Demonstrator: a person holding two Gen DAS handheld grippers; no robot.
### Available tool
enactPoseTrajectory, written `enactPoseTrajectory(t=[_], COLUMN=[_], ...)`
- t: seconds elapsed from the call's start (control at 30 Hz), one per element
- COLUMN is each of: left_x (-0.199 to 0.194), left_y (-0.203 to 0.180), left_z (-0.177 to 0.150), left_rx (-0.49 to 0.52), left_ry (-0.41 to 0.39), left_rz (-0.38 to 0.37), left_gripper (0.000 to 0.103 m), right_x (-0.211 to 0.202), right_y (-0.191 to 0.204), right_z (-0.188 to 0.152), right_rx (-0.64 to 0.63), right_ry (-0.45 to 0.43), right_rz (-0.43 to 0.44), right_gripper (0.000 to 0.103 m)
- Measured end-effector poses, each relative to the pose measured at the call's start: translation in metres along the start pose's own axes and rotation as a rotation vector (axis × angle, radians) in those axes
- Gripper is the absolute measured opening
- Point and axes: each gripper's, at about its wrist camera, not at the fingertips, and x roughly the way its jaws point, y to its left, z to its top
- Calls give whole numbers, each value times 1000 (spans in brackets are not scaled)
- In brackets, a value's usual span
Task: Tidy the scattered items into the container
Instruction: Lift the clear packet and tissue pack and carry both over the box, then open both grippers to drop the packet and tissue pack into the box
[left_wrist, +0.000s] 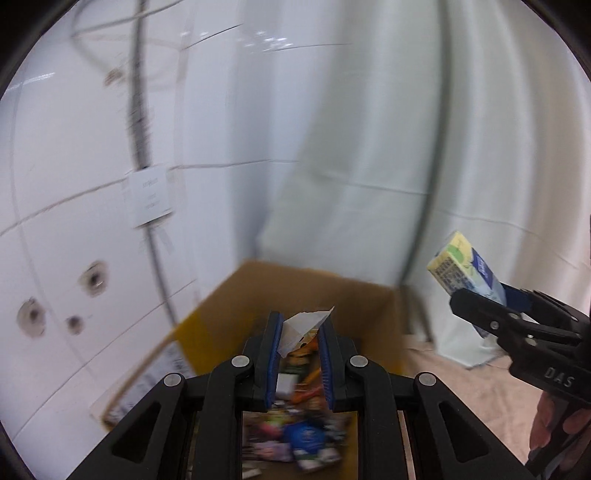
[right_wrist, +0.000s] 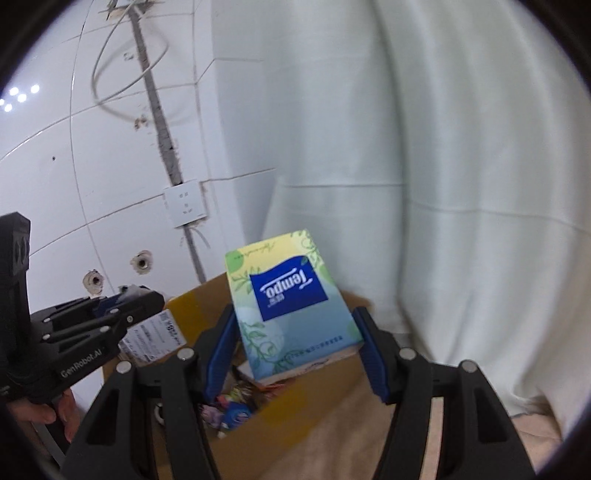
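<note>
Two grippers | left (left_wrist: 299, 332) clamps paper scrap (left_wrist: 301, 326) | right (right_wrist: 295, 332) clamps Tempo pack (right_wrist: 291, 306)

Two wrist views, both over the cardboard box (left_wrist: 295, 291).

"Tempo" in white on the blue panel of the tissue pack (right_wrist: 291, 306), upside down. "GenRobot.AI" on the left claw (right_wrist: 125, 306) body. "DAS" on the right claw (left_wrist: 476, 314) body. Cardboard box (right_wrist: 188, 317) label unreadable.
</note>
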Motion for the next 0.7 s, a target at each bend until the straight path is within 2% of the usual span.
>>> enactPoseTrajectory(t=[0.17, 0.43, 0.7], left_x=[22, 57, 67], left_y=[34, 32, 42], left_z=[-12, -29, -34], left_rx=[-34, 3, -9], left_ry=[63, 152, 180], left_rz=[12, -27, -11], left_gripper=[20, 20, 20], right_x=[31, 56, 72], right_y=[20, 25, 37], right_z=[-8, -21, -23], right_rx=[-16, -16, -62], right_ry=[57, 123, 162], right_rz=[38, 45, 26], right_gripper=[66, 66, 68])
